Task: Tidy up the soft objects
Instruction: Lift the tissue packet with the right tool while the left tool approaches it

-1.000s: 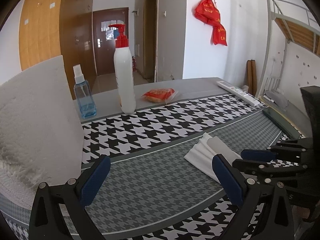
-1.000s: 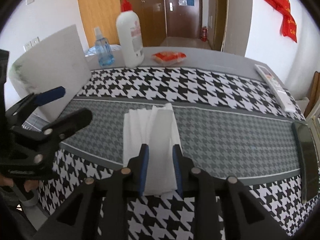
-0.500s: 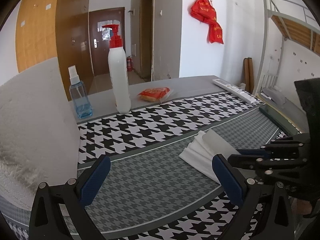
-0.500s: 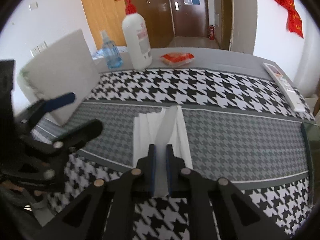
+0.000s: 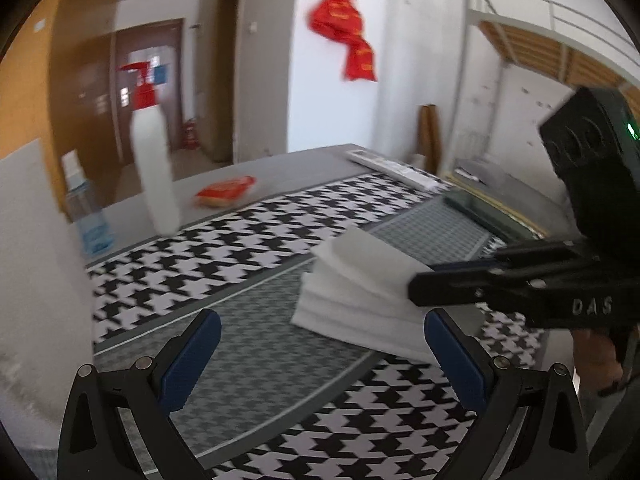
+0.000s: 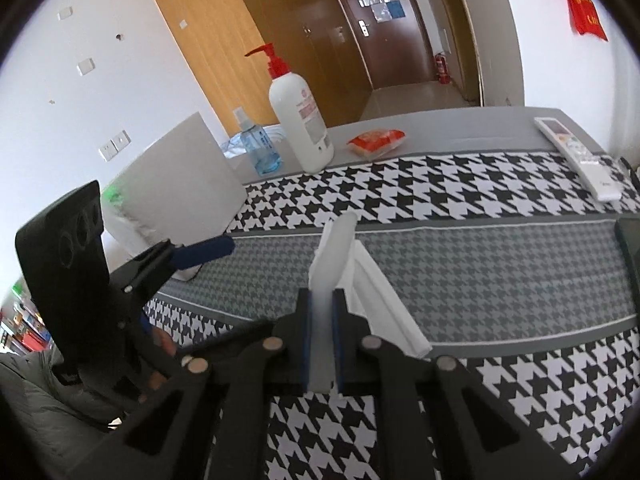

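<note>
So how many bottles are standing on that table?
2. The tall white pump bottle with a red pump stands at the far edge of the table, and the small blue spray bottle stands just left of it, beside the white foam block. None seem hidden.

A dorm-style living room: a loft bed [image 5: 560, 44] with metal rails, wooden wardrobe [image 6: 256, 36], entrance door [image 6: 384, 20] and a cloth-covered table [image 6: 460, 128].

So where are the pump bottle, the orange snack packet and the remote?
pump bottle [image 6: 304, 120], right wrist view, on its white body.
orange snack packet [image 6: 376, 140], right wrist view, on its middle.
remote [image 6: 580, 156], right wrist view, on its white casing.
</note>
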The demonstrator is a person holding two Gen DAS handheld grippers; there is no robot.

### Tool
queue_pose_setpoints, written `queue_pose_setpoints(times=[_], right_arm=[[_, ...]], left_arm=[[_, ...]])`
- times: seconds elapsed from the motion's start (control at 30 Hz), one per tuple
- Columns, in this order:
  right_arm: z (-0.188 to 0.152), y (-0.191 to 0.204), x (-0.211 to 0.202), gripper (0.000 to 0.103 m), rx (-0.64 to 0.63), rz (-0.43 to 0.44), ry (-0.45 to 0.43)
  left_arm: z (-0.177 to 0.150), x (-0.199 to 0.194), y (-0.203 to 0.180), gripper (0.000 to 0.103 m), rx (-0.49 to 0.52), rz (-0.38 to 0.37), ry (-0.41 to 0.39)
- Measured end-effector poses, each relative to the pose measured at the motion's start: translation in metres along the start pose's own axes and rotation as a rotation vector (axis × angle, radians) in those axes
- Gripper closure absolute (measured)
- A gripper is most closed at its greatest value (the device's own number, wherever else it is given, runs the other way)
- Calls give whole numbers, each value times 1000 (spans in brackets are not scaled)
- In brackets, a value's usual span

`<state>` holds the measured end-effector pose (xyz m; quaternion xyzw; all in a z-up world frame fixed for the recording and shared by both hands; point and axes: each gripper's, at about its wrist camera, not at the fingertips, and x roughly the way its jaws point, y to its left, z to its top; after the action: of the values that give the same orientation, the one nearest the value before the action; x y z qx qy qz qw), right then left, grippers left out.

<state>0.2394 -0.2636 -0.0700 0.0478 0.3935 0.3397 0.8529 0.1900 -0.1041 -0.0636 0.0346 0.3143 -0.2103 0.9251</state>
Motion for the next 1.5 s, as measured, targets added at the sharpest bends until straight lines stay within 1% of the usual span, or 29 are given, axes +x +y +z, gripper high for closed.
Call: queue_pose_setpoints(times=[0.13, 0.23, 0.27, 0.33, 0.4, 0.47, 0.57, 0.63, 0.7, 0.73, 0.77, 0.8, 0.83, 0.87, 0.9, 0.93, 0.97, 1.0, 1.03, 1.1, 1.27, 1.5], right_arm=[[-2, -3, -4, 91, 11, 26, -3], [-4, -6, -4, 91, 20, 31, -2], [-5, -8, -3, 91, 26, 33, 0], [-8, -12, -4, 91, 37, 35, 5], [-10, -16, -7, 91, 46, 38, 4], [-10, -20, -7, 91, 56, 46, 5], [-12, -22, -7, 91, 62, 52, 11], [-14, -25, -6, 91, 68, 47, 15], [-15, -29, -10, 91, 81, 44, 13], [-16, -30, -9, 91, 85, 44, 11], [-16, -31, -11, 91, 87, 42, 8], [-16, -32, -10, 91, 88, 40, 7], [-17, -33, -11, 91, 90, 36, 8], [-17, -34, -11, 91, 92, 35, 8], [-18, -35, -11, 91, 95, 34, 7], [-18, -36, -12, 91, 98, 31, 4], [-17, -36, -13, 91, 98, 29, 2], [-17, -37, -15, 91, 100, 28, -2], [-17, -38, -15, 91, 101, 26, -5], [-16, -40, -17, 91, 103, 8, -10], [-18, -46, -21, 91, 119, -11, -22], [-20, -43, -23, 91, 99, -47, -22]], left_arm=[[2, 12, -11, 1, 55, -36, 60], [4, 21, -13, 2, 73, -56, 92], [5, 23, -13, 3, 74, -69, 104], [8, 31, -11, 5, 70, -119, 129], [9, 38, -12, 5, 74, -142, 144], [10, 48, -14, 7, 93, -162, 179], [12, 59, -21, 13, 101, -189, 214], [15, 67, -22, 19, 100, -219, 241], [16, 73, -21, 21, 93, -224, 256], [17, 74, -24, 26, 106, -227, 258], [17, 73, -27, 29, 117, -229, 257], [17, 74, -30, 35, 133, -231, 258], [17, 74, -33, 41, 148, -219, 257], [17, 75, -36, 46, 161, -204, 255], [17, 75, -36, 57, 167, -200, 253], [18, 76, -36, 74, 163, -193, 251], [19, 76, -33, 82, 155, -177, 251], [22, 78, -29, 94, 136, -161, 259], [23, 79, -23, 96, 105, -168, 270], [24, 79, -17, 99, 82, -175, 282], [16, 66, -16, 100, 114, -117, 284], [3, 42, -6, 100, 101, -63, 296]])
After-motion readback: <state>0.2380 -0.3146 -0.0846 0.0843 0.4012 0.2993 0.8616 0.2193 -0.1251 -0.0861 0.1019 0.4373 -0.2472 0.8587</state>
